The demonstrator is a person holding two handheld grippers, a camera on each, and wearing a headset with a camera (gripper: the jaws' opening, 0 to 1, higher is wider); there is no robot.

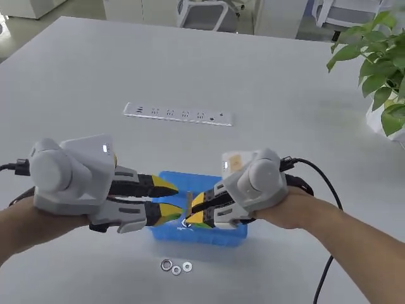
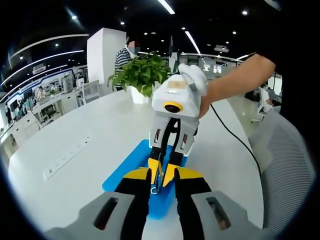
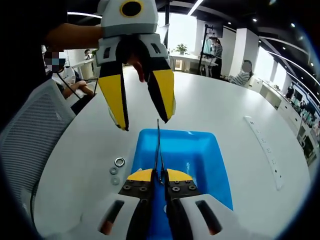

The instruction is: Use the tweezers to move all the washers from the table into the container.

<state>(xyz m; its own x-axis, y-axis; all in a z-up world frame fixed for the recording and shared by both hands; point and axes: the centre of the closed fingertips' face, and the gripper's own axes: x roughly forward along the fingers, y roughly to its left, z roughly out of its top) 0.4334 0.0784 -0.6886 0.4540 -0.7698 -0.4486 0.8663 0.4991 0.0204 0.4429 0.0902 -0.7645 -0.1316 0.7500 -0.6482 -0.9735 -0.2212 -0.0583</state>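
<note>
Over container, right gripper fingers pinching tweezers, left gripper fingers open. Risk imo: tweezers twisting in pinch, flicking washers across tabletop.

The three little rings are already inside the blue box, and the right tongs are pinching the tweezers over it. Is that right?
Not quite. The three washers lie on the table just outside the blue container, as the head view shows. The rest holds: the right tongs pinch the tweezers over it.
</note>
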